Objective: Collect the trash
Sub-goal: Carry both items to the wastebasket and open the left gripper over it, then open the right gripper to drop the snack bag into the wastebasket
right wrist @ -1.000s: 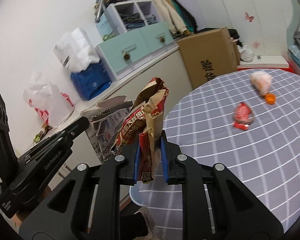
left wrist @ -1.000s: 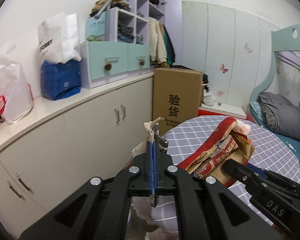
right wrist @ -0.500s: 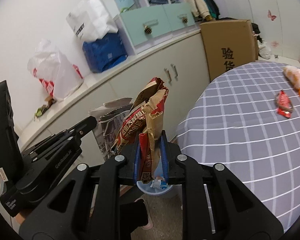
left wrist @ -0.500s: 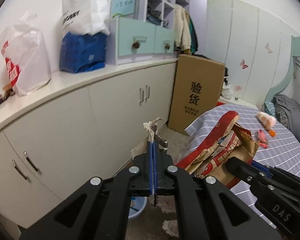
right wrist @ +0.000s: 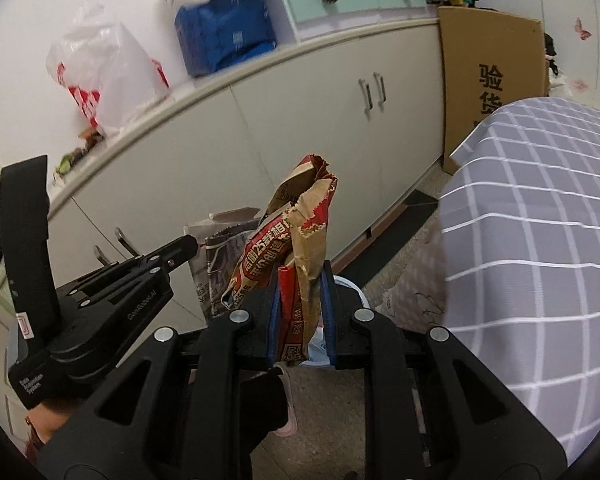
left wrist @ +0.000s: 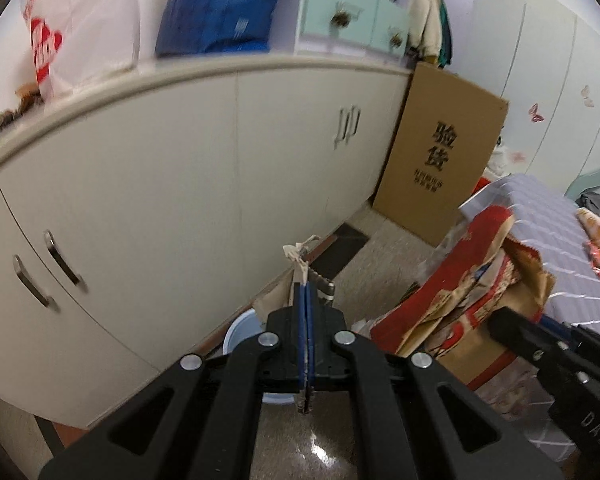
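Observation:
My left gripper is shut on a flat printed paper bag, seen edge-on; the same bag shows in the right wrist view. My right gripper is shut on a crumpled red and brown paper bag, which also shows in the left wrist view. A light blue bin stands on the floor below both grippers; its rim shows in the right wrist view. Small wrappers lie on the table.
White cabinets run along the left, with plastic bags on the counter. A tall cardboard box stands by the cabinets. A round table with a checked grey cloth is at the right. A foot in a slipper is below.
Both grippers have swung left and tilted down, away from the table toward the floor by the cabinets. The blue bin has come into view beneath them. Both bags stay gripped.

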A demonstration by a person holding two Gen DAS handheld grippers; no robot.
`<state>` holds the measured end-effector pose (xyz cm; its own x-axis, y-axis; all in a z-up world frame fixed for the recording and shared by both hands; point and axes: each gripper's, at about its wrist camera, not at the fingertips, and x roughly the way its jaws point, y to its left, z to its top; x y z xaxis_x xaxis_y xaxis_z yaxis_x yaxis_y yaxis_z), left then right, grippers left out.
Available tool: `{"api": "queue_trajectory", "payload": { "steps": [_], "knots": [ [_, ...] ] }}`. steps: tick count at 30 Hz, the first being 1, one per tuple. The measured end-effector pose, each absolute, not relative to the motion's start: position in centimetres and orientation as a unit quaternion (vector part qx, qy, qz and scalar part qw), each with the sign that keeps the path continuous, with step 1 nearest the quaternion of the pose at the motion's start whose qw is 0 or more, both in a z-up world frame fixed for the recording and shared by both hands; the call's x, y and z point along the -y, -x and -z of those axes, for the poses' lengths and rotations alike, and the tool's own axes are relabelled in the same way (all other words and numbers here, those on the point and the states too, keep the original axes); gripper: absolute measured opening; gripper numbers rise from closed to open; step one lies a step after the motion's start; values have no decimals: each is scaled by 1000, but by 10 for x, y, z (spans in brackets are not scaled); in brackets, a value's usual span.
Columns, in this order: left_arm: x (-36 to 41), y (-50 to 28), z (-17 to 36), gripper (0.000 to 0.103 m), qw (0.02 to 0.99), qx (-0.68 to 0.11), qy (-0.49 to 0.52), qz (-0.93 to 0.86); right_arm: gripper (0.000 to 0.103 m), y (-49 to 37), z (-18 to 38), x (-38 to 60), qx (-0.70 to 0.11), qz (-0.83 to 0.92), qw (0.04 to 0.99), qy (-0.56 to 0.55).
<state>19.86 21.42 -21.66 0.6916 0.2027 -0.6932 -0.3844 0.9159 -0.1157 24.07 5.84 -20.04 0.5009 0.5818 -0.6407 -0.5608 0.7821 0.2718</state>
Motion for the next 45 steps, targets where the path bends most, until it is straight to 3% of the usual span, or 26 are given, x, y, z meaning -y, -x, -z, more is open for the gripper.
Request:
{"api": "queue_trajectory", "payload": {
  "steps": [9, 19, 20, 21, 22, 23, 45],
  "knots": [
    [-253, -228, 276, 1, 883, -408, 175, -150, 18, -266, 237, -99, -397, -324, 859, 24],
    [-264, -274, 296, 6, 872, -433, 187, -129, 18, -290, 263, -113, -407, -304, 861, 40],
    [-264, -277, 297, 20, 869, -440, 185, -127, 18, -292, 265, -114, -409, -303, 860, 39],
    [-264, -279, 297, 49, 868, -443, 182, -130, 18, -294, 267, -115, -411, -303, 859, 37],
    [-263, -277, 297, 59, 869, -440, 179, -135, 18, -294, 268, -116, -410, -301, 860, 38],
    [-263, -274, 296, 60, 874, -430, 176, -142, 18, -294, 271, -117, -411, -301, 859, 38],
    [-272, -243, 290, 62, 870, -434, 171, -162, 18, -300, 279, -136, -424, -310, 850, 38]
  ]
}}
